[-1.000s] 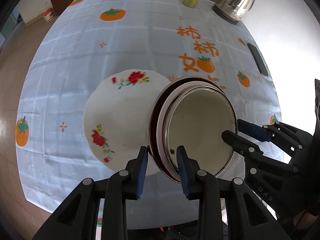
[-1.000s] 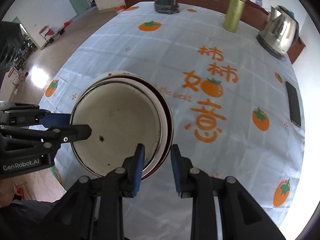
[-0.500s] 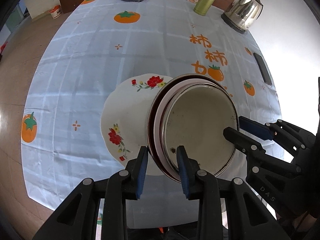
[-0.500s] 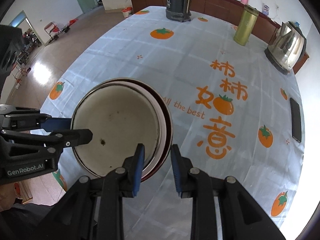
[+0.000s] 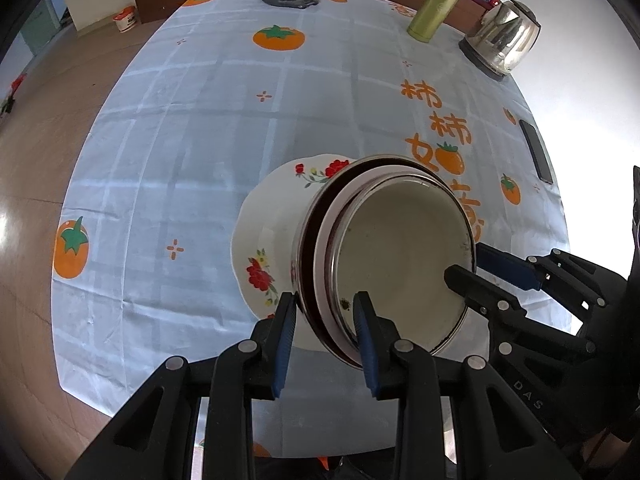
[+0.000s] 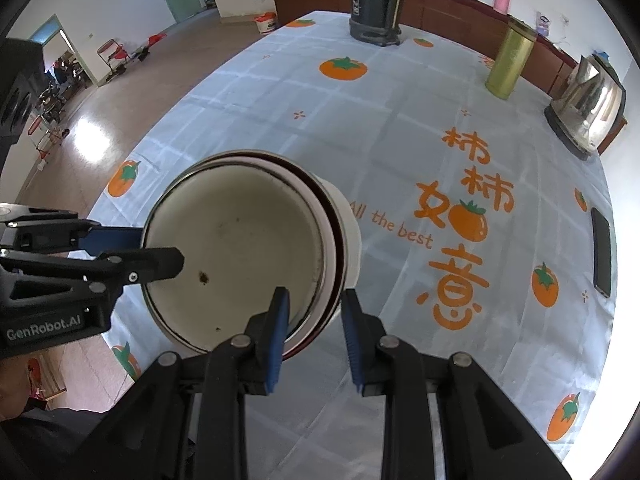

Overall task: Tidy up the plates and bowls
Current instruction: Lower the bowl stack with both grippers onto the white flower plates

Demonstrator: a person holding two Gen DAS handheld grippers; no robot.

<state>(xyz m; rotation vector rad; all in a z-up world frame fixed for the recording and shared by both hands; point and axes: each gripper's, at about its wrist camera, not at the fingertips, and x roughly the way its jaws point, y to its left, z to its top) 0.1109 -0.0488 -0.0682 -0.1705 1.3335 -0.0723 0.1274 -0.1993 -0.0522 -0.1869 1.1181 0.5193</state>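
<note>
Blue desk [image 5: 200,160] is carrying the plate [image 5: 272,232]; both jaws are pinching the bowls [image 5: 400,256] just above it, rightward.

Bright daylight, perhaps overexposed right edge.

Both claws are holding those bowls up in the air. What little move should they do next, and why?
Probably slide the stack of bowls sideways until it hangs right over the flowered plate, then lower it. The left claw and the right claw each pinch the stack's rim on opposite sides. The stack looks lifted, and it covers only one edge of the plate lying on the tablecloth.
</note>
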